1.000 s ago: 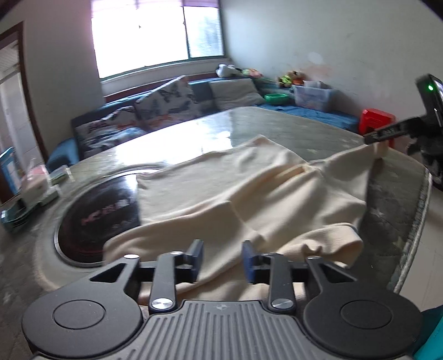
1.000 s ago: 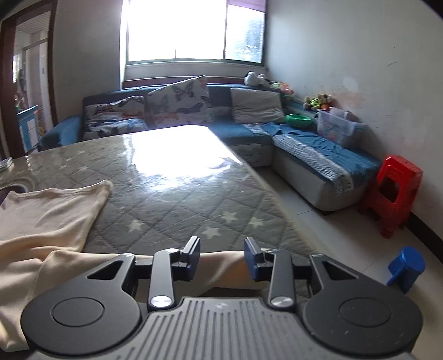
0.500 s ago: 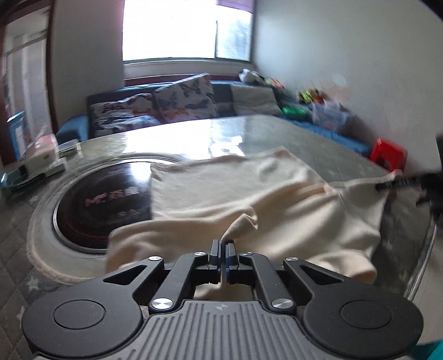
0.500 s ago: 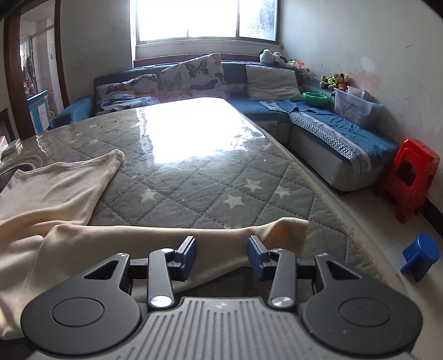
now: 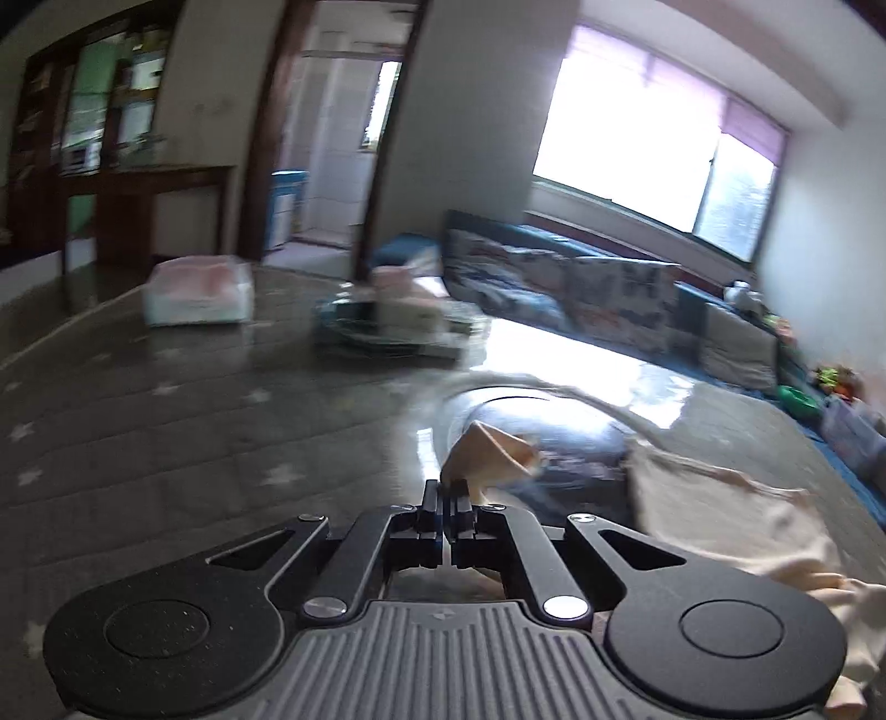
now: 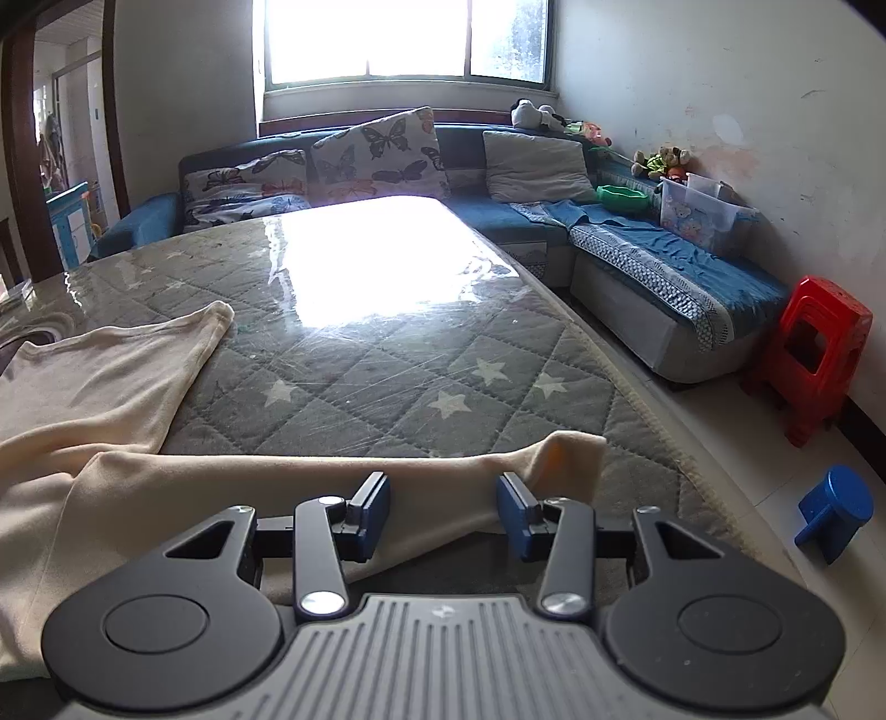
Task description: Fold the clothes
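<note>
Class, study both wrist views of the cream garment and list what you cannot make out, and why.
- Left wrist view: motion blur smears the cream fabric garment; its outline is unreadable.
- Left wrist view: the left gripper hides the pinched fabric.
- Right wrist view: the right gripper covers the sleeve's near edge; the garment's left part is cut off by the frame.

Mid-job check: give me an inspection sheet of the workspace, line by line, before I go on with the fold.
Surface: quilted star-pattern table under glossy clear cover.
Job's things: cream garment spread out; sleeve lies near the table edge.
Clutter: white box and a blurred pile at the far side.
Grippers: left tongs shut on a garment fold; right tongs open above the sleeve.
Cables: nothing seen.
Surroundings: blue sofa, red stool, window.
</note>
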